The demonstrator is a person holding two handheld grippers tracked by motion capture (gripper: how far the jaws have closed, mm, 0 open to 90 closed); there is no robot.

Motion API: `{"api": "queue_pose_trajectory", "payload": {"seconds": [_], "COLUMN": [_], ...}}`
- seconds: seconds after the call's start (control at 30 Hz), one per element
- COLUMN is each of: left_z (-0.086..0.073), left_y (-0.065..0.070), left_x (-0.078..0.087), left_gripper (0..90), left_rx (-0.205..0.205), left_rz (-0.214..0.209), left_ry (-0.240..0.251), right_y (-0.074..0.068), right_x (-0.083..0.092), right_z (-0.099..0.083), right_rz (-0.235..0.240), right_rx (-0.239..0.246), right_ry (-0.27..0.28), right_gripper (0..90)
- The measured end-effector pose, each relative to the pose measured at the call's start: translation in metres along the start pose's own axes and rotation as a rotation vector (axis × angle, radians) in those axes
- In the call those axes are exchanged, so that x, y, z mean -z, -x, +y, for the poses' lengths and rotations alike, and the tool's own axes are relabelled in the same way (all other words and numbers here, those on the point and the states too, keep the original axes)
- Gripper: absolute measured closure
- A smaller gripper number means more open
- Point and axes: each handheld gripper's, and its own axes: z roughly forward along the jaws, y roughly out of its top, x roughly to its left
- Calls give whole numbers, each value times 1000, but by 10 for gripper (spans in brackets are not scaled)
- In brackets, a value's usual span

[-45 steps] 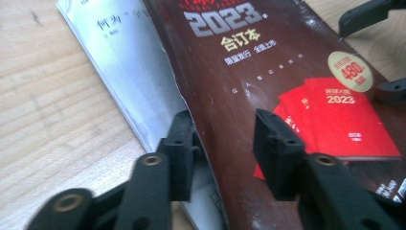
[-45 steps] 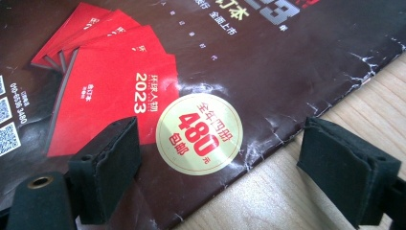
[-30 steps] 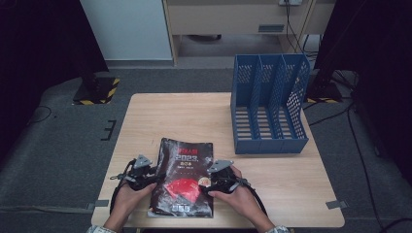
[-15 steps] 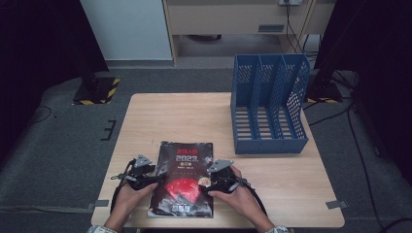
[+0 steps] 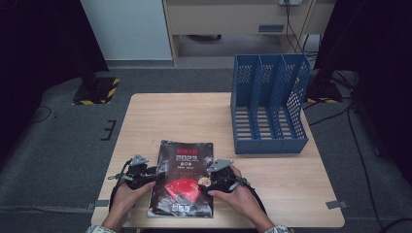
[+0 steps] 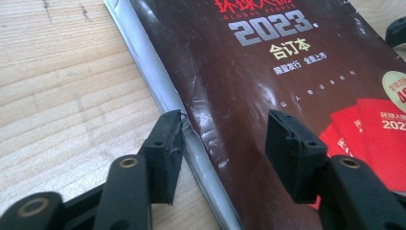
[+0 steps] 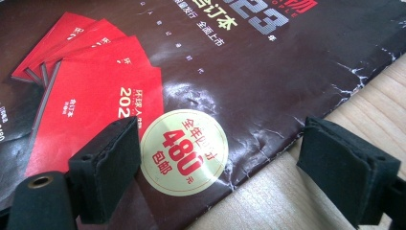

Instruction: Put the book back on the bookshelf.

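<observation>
1. Room: dark grey carpet, a pale cabinet against the far wall, black stands at either side, cables trailing on the floor.
2. Table (image 5: 160, 116): light wood, rectangular, its far half bare.
3. File rack (image 5: 270, 110): blue plastic, three perforated compartments, standing at the table's far right corner, well apart from the book.
4. Book (image 5: 183, 179): dark brown glossy cover with "2023" in pale figures, red booklets pictured low down and a round cream sticker; lies flat at the near edge, middle of the table, cover creased near both side edges.
5. Left gripper (image 6: 224, 143): jaws partly open and just been closing; one pad (image 6: 167, 143) sits against the book's spine edge on the wood, the other over the cover. No grip seen.
6. Right gripper (image 7: 218, 172): jaws spread wide, straddling the book's right edge; one over the cover, one over bare wood. Holds nothing.
</observation>
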Motion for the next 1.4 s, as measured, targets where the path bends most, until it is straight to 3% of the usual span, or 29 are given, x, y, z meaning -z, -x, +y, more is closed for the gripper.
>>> {"api": "queue_pose_trajectory", "payload": {"seconds": [0.03,0.1,0.17,0.2,0.4,0.43,0.47,0.57,0.73,0.87,0.97,1.1,1.17,1.4], "left_z": [0,-1,-1,0,1,1,0,-1,2,9,10,11,11,16], "left_y": [0,2,4,8,11,13,16,21,21,22,22,27,29,32], "left_x": [0,3,2,1,6,8,10,14,0,-12,-17,-18,-16,0], "left_gripper": [491,556,550,542,582,582,591,603,580,567,609,789,816,887], "left_rx": [0,30,25,-8,-1,-11,-16,-31,-21,-39,-33,-50,-36,-81], "left_rz": [0,-90,-92,-65,-112,-109,-137,-162,-153,-148,-155,-152,-162,-197], "left_ry": [0,26,22,11,24,22,22,13,-6,-5,-5,-12,4,77], "right_y": [0,0,0,0,0,0,0,0,0,0,0,0,0,1], "right_x": [0,0,0,0,0,0,0,0,0,0,0,0,0,3], "right_z": [0,0,0,0,0,0,0,-1,-1,-1,-1,-2,-3,-2], "right_rz": [0,0,0,0,0,0,-2,-1,1,0,0,-2,0,33], "right_rx": [0,1,2,3,3,3,3,5,7,6,6,-3,-6,-35], "right_ry": [0,-1,-1,2,3,3,5,4,5,7,8,22,23,29], "right_gripper": [145,145,145,145,145,145,145,145,145,145,145,144,144,133]}}
